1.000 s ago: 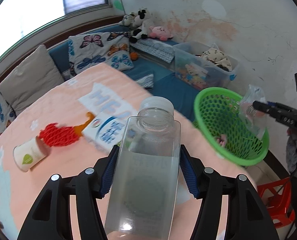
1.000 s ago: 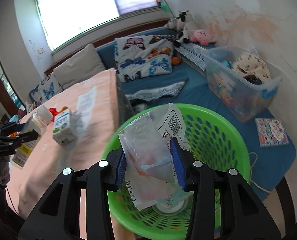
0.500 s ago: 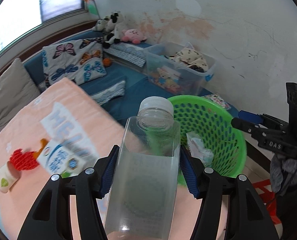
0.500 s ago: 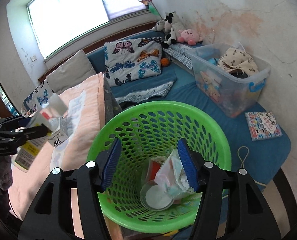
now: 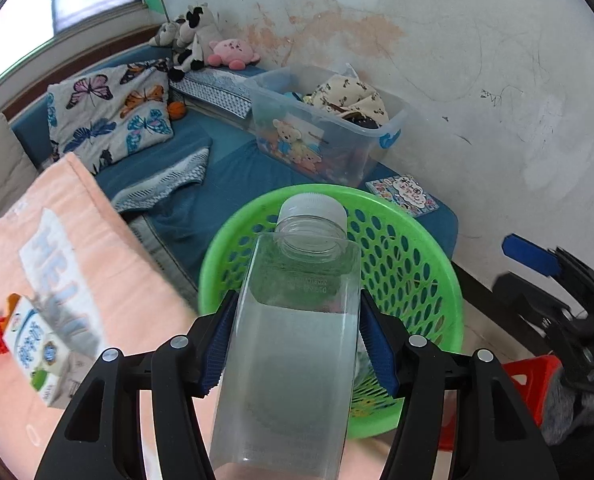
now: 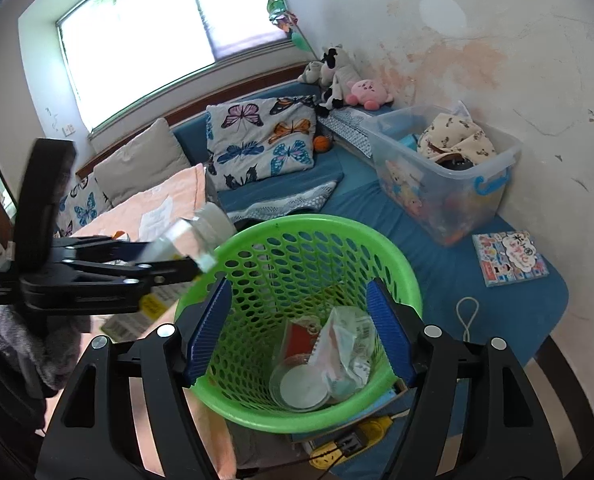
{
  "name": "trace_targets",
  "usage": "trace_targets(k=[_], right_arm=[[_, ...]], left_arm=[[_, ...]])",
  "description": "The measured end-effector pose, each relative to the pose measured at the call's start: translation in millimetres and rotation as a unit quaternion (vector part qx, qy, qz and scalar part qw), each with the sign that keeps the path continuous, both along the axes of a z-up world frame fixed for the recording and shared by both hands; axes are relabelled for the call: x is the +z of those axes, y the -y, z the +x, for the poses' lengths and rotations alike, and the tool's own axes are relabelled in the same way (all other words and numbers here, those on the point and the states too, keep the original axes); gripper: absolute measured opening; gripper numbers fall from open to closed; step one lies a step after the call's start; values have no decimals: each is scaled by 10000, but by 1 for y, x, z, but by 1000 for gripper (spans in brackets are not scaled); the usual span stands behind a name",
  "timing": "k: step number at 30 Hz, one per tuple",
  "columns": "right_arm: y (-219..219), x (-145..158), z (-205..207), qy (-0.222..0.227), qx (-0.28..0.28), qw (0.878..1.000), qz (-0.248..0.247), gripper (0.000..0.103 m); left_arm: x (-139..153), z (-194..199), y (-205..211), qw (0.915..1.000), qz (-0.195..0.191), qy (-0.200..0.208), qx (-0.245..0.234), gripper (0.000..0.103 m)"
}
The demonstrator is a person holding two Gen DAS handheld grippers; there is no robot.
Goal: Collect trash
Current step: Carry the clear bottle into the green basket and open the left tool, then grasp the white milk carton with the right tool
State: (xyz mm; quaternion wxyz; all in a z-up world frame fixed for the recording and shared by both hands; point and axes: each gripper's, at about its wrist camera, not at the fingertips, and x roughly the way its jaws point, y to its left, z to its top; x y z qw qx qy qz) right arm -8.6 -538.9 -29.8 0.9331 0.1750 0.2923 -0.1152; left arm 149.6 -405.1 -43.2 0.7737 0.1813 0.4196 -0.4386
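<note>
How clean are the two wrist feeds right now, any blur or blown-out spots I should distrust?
Left wrist view: the bottle in the left gripper and the green basket are sharp, but the milk carton at the left edge is smeared. Right wrist view: the window is blown out white, the left gripper's arm is streaked, and the trash in the basket reads clearly.

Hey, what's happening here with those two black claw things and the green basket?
Someone is clearing up trash with a handheld claw in each hand. The left claw is shut on a clear plastic bottle and holds it at the rim of the green basket. The right claw hangs open above the basket, where a crumpled plastic bag and a clear lid already lie. A milk carton waits on the table.
</note>
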Motion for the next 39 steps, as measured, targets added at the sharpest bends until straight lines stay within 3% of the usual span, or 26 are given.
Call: trace_targets(k=[2, 14, 19, 21, 29, 39], right_arm=[[1, -1, -5, 5, -68, 10000, -30, 75], [14, -3, -32, 75, -330, 9994, 10, 76], [13, -4, -35, 59, -342, 9994, 8, 76], [12, -4, -36, 55, -343, 9994, 15, 76], [0, 0, -27, 64, -152, 9999, -25, 76], [-30, 4, 9, -32, 361, 9992, -142, 79]], left_arm=[[-5, -2, 10, 10000, 39, -21, -13, 57], [-30, -13, 57, 9994, 87, -344, -51, 58], [-34, -14, 62, 9990, -74, -444, -72, 72], [-33, -16, 58, 9987, -177, -462, -85, 73], [-15, -9, 17, 9997, -193, -119, 118, 73], [0, 18, -71, 9955, -202, 155, 913, 73]])
